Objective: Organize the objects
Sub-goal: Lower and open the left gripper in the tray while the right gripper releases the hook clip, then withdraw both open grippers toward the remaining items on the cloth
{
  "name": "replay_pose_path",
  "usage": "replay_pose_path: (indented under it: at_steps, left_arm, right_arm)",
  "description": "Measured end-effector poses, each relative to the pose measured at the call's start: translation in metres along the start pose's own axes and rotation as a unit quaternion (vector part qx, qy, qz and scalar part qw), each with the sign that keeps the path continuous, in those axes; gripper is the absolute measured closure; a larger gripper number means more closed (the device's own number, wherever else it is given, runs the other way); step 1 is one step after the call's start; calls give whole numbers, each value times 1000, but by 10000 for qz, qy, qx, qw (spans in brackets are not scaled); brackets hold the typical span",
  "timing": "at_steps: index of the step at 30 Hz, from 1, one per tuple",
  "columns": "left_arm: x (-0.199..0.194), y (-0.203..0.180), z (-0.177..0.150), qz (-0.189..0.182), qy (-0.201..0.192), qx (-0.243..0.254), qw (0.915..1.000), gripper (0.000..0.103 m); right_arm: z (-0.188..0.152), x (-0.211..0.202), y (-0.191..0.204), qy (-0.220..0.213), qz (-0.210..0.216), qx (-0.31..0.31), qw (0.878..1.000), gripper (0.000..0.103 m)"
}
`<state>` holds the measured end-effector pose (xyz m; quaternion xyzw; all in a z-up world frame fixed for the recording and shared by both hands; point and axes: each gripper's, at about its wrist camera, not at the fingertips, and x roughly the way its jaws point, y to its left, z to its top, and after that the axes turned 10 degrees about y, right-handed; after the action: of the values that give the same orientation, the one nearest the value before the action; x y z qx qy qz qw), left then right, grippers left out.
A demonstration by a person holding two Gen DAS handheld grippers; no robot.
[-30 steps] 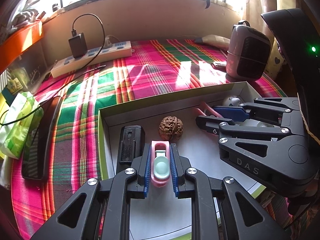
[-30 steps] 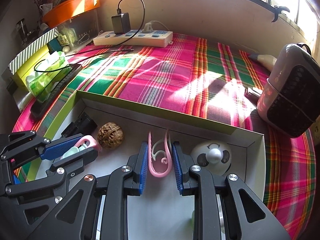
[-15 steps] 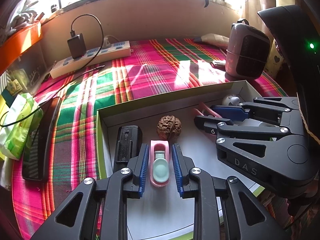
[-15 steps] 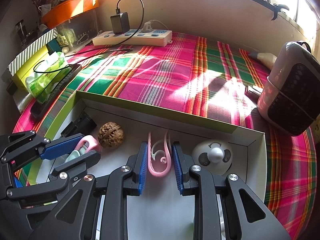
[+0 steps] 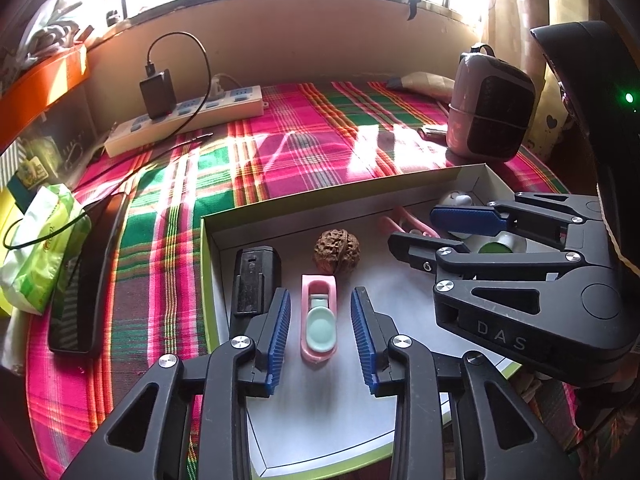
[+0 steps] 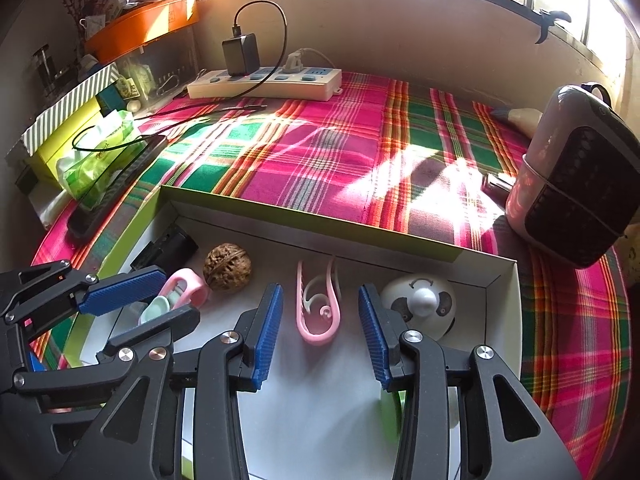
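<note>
Both let go! The left gripper (image 5: 320, 330), jaws just opening, straddled the pink clip (image 5: 319, 326) near the box (image 5: 328, 196) left edge; right gripper (image 6: 320, 330) freed the pink hook (image 6: 318, 308) mid-box. Best lifted straight up, no nudging.

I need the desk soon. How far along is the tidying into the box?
Done: a brown walnut, black rectangular device, white round panda-faced gadget, pink-and-mint clip and pink curved plastic hook lie in the white cardboard box. In hand: nothing; left gripper and right gripper have just been opening around the last two. Left: retreat.
</note>
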<state>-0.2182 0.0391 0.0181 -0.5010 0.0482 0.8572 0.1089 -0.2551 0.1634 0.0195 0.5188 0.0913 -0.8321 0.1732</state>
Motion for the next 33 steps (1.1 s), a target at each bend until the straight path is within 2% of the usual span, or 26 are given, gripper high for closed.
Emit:
replay_pose_path:
  at_steps: [10,18,21,30,33]
  left_arm:
    - [-21,-3,-6,24,-117,75,9999,73]
    - [-51,-8,0,70,-406,151,9990,73]
    - [-62,-8,-1,-39,-527,90,9986,73]
    - [-67,-19,-25,-83,-555,80,9984,73]
    - [-69,-20,-34,-87,-551,27,9984,73]
  right_arm:
    - [-8,-34,-1,-289,-9,-17,9996,62]
    - [3,-98,-4,-966,-152,-134,9951,62]
    - [0,-119,-6,-1242,-123,-101,9921,62]
    - [-35,-114,-10,-1203,-101,-119,9926,62]
    - [-48,-112,-16,-1187,23,-68,9929,62]
